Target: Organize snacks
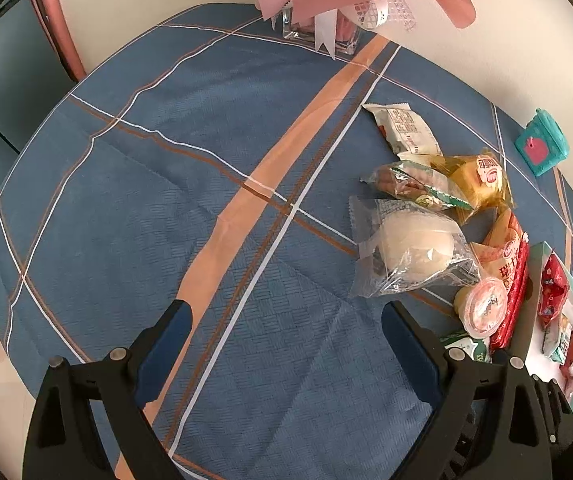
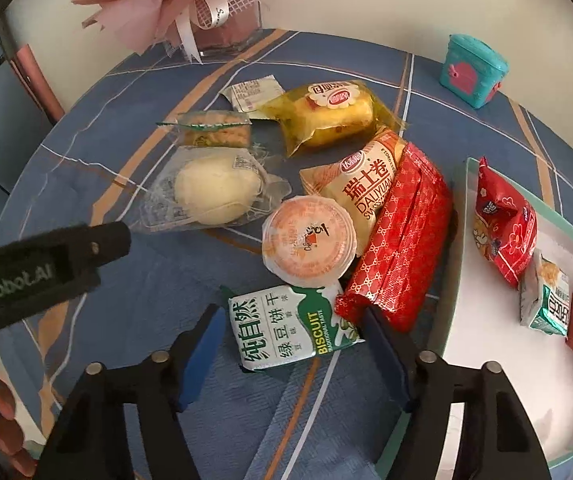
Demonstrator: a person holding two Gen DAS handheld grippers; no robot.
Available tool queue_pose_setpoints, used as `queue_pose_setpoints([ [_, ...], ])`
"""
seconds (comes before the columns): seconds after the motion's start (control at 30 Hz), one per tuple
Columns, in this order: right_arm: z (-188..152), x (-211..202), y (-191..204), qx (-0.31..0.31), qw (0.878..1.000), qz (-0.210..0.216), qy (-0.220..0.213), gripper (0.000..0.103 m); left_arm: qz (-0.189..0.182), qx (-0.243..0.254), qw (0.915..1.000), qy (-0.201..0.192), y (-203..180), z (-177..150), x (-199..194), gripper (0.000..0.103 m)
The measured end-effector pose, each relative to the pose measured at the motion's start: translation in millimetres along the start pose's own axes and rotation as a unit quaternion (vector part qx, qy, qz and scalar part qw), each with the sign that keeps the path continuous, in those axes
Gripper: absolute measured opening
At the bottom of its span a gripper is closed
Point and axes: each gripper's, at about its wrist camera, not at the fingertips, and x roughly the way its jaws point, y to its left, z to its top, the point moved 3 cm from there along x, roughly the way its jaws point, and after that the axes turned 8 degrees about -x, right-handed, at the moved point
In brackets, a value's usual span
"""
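A heap of snacks lies on the blue checked tablecloth (image 2: 134, 300). In the right wrist view my right gripper (image 2: 290, 328) is open, its fingers either side of a green-and-white biscuit pack (image 2: 286, 328). Beyond it lie a jelly cup (image 2: 308, 240), a long red pack (image 2: 398, 240), a Swiss roll pack (image 2: 366, 184), a yellow cake pack (image 2: 326, 114) and a white bun in clear wrap (image 2: 214, 192). A white tray (image 2: 498, 344) at the right holds several packs. My left gripper (image 1: 286, 320) is open and empty over bare cloth, left of the bun (image 1: 410, 248).
A pink bouquet in a glass vase (image 2: 222, 28) stands at the table's far edge. A small teal box (image 2: 470, 70) stands at the far right. The left gripper's body (image 2: 42, 268) reaches in from the left in the right wrist view.
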Motion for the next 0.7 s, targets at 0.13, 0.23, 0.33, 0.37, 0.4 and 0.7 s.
queue_pose_setpoints([
  [0.13,5.0,-5.6,4.6,0.000,1.000,0.025,-0.004,0.067,-0.001,0.001,1.0000,-0.001,-1.2,-0.1,-1.1,0.096],
  [0.23,8.4,-7.0,8.3,-0.006,1.000,0.030,-0.006,0.067,-0.001,0.001,1.0000,-0.001,-1.5,-0.5,-1.5,0.096],
  [0.33,11.3,-8.0,4.9,-0.008,1.000,0.014,-0.011,0.067,0.000,-0.003,1.0000,-0.001,-0.1,-0.3,-1.8,0.096],
  [0.37,11.4,-7.4,2.5,-0.005,1.000,0.017,-0.010,0.067,0.000,-0.004,1.0000,-0.002,0.7,0.2,-2.0,0.096],
  [0.4,11.4,-6.4,0.2,0.000,1.000,0.022,-0.009,0.067,0.000,-0.005,1.0000,-0.002,0.8,0.4,-2.4,0.096],
  [0.7,11.2,0.8,-7.9,0.007,0.999,0.035,0.002,0.067,-0.008,-0.008,0.9999,0.004,1.8,2.2,1.6,0.096],
])
